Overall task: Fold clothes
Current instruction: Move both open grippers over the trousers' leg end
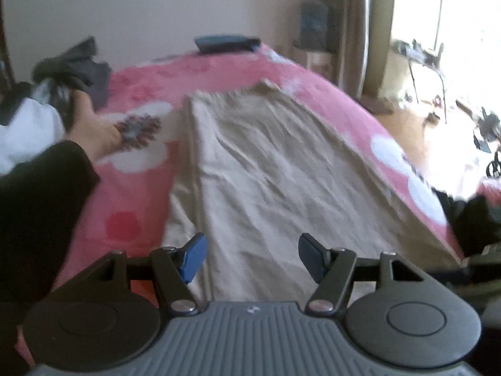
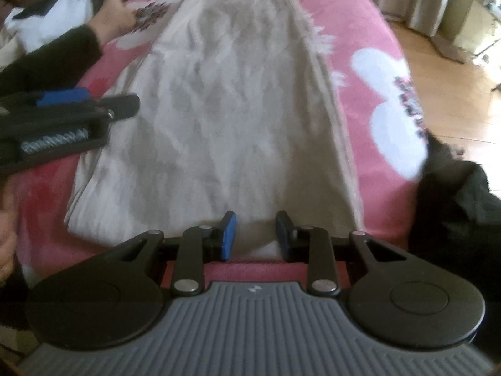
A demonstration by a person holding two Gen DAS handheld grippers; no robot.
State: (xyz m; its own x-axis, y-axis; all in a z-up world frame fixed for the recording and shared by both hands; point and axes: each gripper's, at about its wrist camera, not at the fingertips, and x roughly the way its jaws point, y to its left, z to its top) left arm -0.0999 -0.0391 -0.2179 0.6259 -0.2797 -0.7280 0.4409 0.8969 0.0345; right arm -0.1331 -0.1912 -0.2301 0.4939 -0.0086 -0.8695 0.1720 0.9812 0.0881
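At the far left edge of the bed [image 1: 219, 59] a person's hand [image 1: 97, 131] in a dark sleeve rests on the pink flowered cover, beside a heap of dark and white clothes [image 1: 62, 72]. Next comes our left gripper [image 1: 252, 258], hovering above the near end of the beige garment [image 1: 266, 172] with its jaws released and nothing between them. The garment lies flat and lengthwise down the middle of the bed, its near hem at the near edge. Our right gripper [image 2: 255, 235] sits at that near hem; its jaws are narrowed with cloth between them, but we cannot tell whether the pads are truly pinching the fabric. Right of it a dark garment [image 2: 454, 206] hangs over the right edge. We judge the risk to be an uneven lift: if the right side grips only one layer, or the left closes late or on a different spot, the hem would skew and the fold come out crooked, and a wrinkled surface could bunch under it
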